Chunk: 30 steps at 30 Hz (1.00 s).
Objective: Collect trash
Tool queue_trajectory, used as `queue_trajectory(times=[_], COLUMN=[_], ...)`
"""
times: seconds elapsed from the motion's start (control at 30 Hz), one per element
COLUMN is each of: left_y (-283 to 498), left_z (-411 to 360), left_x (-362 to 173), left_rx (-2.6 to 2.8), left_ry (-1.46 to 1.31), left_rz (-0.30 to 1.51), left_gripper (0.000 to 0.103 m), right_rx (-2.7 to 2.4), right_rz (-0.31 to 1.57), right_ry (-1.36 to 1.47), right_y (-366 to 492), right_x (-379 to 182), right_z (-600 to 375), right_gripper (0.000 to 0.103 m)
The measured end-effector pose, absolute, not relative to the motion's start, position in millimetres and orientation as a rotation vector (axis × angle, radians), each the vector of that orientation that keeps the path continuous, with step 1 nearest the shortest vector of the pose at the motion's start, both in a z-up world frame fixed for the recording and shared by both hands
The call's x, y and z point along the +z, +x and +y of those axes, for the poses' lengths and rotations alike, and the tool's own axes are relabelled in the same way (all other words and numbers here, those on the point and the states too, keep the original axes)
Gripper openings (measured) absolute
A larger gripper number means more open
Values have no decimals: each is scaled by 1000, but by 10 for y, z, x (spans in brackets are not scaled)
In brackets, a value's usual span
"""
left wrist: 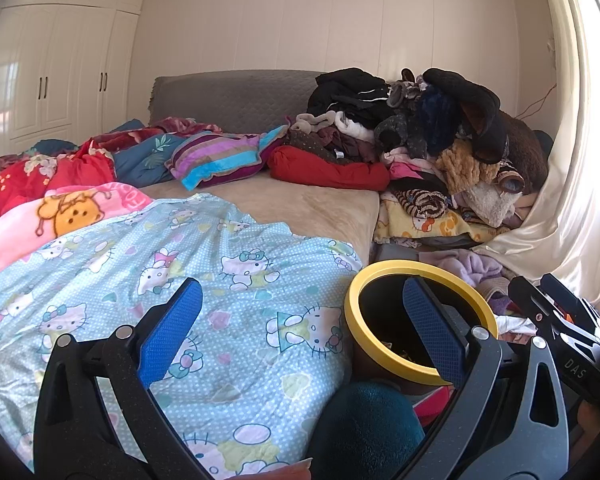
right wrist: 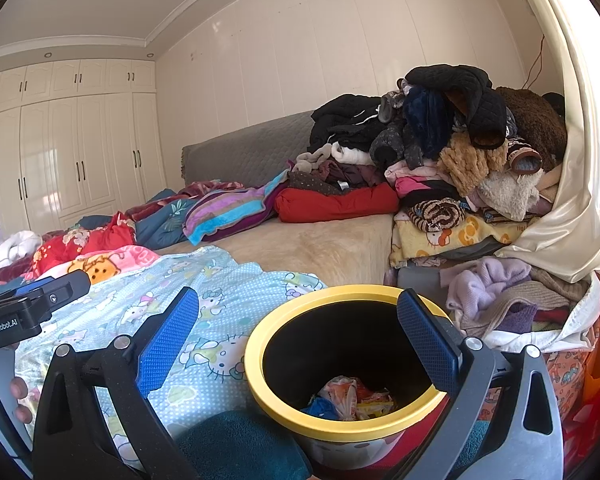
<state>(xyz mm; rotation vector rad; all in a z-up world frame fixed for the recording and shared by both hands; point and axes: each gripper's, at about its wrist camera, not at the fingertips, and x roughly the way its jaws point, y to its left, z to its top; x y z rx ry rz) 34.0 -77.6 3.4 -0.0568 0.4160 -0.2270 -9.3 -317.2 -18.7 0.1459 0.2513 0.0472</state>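
Note:
A trash bin with a yellow rim (right wrist: 260,384) stands beside the bed, and crumpled wrappers (right wrist: 352,398) lie at its bottom. It also shows in the left wrist view (left wrist: 354,320), to the right. My right gripper (right wrist: 300,340) is open and empty, held just above the bin's mouth. My left gripper (left wrist: 304,328) is open and empty, over the blue Hello Kitty quilt (left wrist: 180,280) left of the bin. The right gripper's body shows at the left view's right edge (left wrist: 560,320).
The bed (left wrist: 292,204) holds quilts, a striped pillow (left wrist: 220,156) and a tall pile of clothes (left wrist: 420,128) at the right. A cream curtain (left wrist: 572,200) hangs at the far right. White wardrobes (left wrist: 52,72) stand at the left. A teal cushion (right wrist: 236,444) lies below the bin.

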Motion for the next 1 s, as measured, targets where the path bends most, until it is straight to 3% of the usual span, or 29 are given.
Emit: queue_trajectory(times=[0.43,0.6,0.8,1.0], left_y=[419,483,263,-401], left_z=[-613,-177,1101,2937], left_x=[32,48,22,-552], left_rx=[-183,-86,240,790], left_ry=[-75,-181,-261,-271], left_rz=[446,499,499,636], left_gripper=[92,92,92,92], right_rx=[61,180,538,913], right_rz=[251,244,409,756], right_ry=[141,148,101,-159], right_y=[-66,65,478,469], right_x=[-179,14,157,-500], right_z=[-3100,-2702,-1333,783], right_gripper=[97,97,97,97])
